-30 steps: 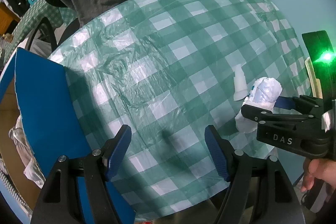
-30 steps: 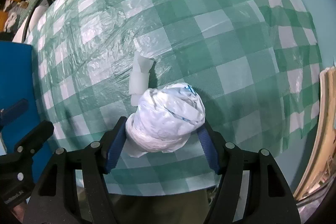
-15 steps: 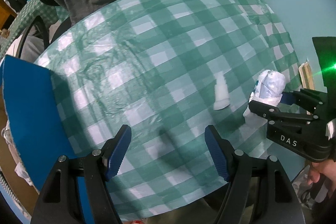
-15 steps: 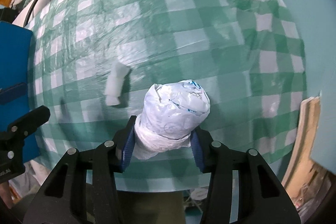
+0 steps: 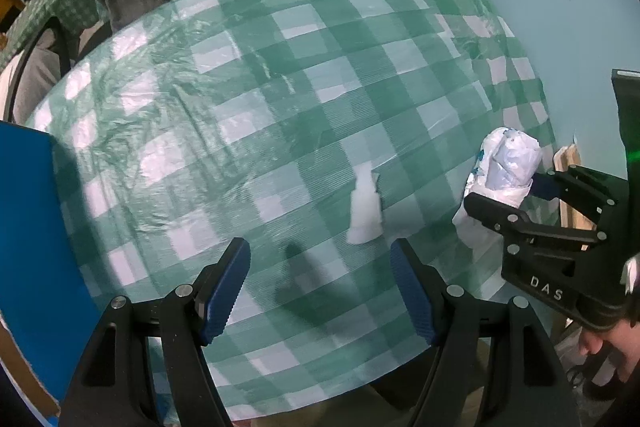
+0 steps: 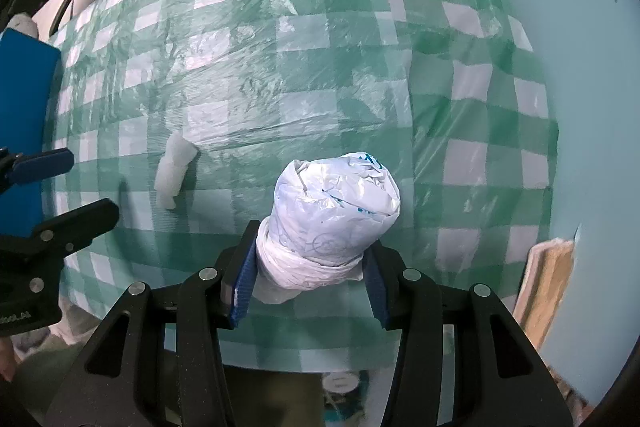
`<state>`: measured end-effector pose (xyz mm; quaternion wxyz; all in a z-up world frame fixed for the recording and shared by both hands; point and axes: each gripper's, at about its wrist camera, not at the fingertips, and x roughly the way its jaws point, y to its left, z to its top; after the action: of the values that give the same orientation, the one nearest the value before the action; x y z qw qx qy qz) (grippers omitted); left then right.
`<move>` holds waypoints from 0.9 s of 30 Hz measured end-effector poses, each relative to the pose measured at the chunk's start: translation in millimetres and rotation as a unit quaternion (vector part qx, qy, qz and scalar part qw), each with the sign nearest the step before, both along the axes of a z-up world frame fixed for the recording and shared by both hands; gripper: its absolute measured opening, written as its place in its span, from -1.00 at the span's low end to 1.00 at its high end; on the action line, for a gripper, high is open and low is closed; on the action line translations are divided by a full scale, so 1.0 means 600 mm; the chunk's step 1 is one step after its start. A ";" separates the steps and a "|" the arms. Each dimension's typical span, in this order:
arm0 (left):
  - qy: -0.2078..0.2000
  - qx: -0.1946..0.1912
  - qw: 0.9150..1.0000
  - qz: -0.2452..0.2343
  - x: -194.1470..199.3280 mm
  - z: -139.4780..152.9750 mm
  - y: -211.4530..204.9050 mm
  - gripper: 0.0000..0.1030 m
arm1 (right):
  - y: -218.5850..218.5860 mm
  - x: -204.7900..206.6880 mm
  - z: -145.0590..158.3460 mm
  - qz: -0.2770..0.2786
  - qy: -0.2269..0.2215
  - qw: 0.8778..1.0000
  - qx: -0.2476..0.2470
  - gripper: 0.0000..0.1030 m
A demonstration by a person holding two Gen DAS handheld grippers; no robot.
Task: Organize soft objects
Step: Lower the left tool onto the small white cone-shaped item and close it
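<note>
Over the green checked tablecloth (image 6: 320,39), my right gripper (image 6: 308,283) pinches a rolled white plastic bag (image 6: 336,215) between its blue pads, the roll sticking out toward twelve o'clock. At nine o'clock from it a small white wad (image 6: 174,169) lies on the cloth. My left gripper (image 5: 320,287) hangs spread and empty, the wad just past its right finger.

Dim, bluish light is seen; glare is thrown off the plastic-covered tabletop (image 5: 280,99). Edges are bent and darkened by fisheye distortion, and slight blur is noted.
</note>
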<state>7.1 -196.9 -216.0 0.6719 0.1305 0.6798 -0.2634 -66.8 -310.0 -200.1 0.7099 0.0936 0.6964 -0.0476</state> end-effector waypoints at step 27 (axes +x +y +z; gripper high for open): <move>0.002 -0.004 1.000 0.026 -0.005 -0.057 -0.069 0.06 | -0.119 -0.003 -0.010 0.028 -0.001 1.000 0.009 -0.08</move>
<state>4.3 -238.2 -250.0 0.6775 0.1094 0.6835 -0.2487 -68.8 -381.5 -206.0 0.7110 0.0812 0.6982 -0.0213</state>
